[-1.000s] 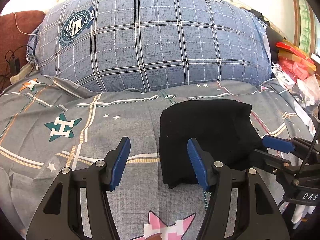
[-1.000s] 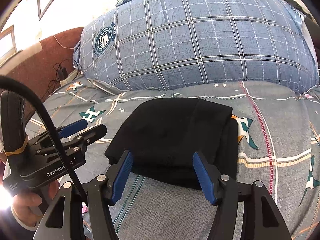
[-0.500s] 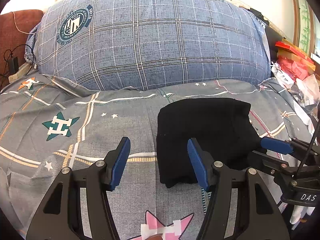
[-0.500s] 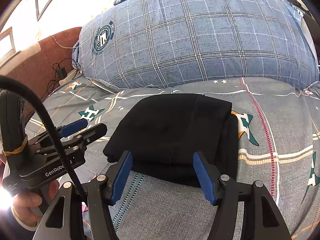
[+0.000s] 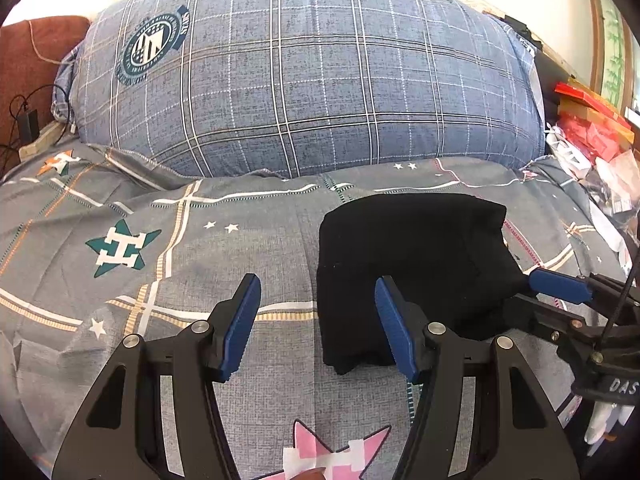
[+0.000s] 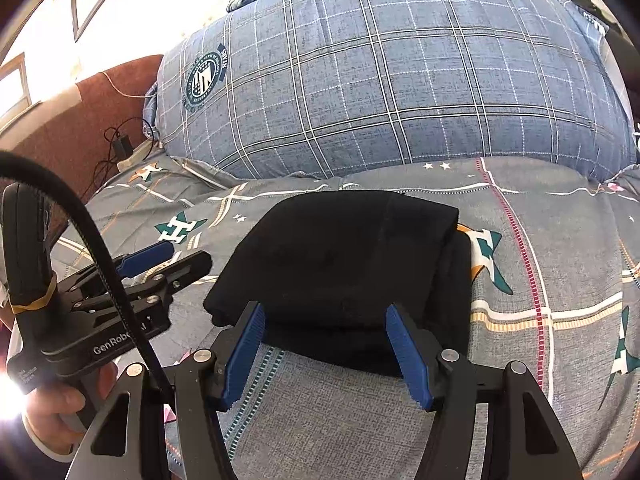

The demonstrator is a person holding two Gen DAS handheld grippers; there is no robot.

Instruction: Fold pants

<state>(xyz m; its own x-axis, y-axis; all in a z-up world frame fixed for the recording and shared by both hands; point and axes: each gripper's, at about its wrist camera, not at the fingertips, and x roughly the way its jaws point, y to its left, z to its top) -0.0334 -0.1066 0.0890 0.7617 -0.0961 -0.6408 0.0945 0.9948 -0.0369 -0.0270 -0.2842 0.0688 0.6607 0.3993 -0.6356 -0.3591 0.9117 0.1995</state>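
The black pants (image 5: 416, 264) lie folded into a compact bundle on the grey patterned bedsheet (image 5: 160, 240); they also show in the right wrist view (image 6: 344, 264). My left gripper (image 5: 316, 328) is open and empty, just left of and in front of the bundle's near left corner. My right gripper (image 6: 326, 354) is open and empty, at the bundle's near edge, not touching it. The right gripper also shows at the right of the left wrist view (image 5: 560, 292). The left gripper shows at the left of the right wrist view (image 6: 148, 258).
A big blue plaid pillow (image 5: 304, 76) fills the back of the bed. A brown headboard with a cable and charger (image 5: 24, 120) stands at the left. Red boxes and plastic bags (image 5: 592, 128) clutter the right side. A pink star print (image 5: 336, 452) lies under the left gripper.
Both grippers stay open and empty. The views have shifted slightly; the pants bundle lies still on the sheet.
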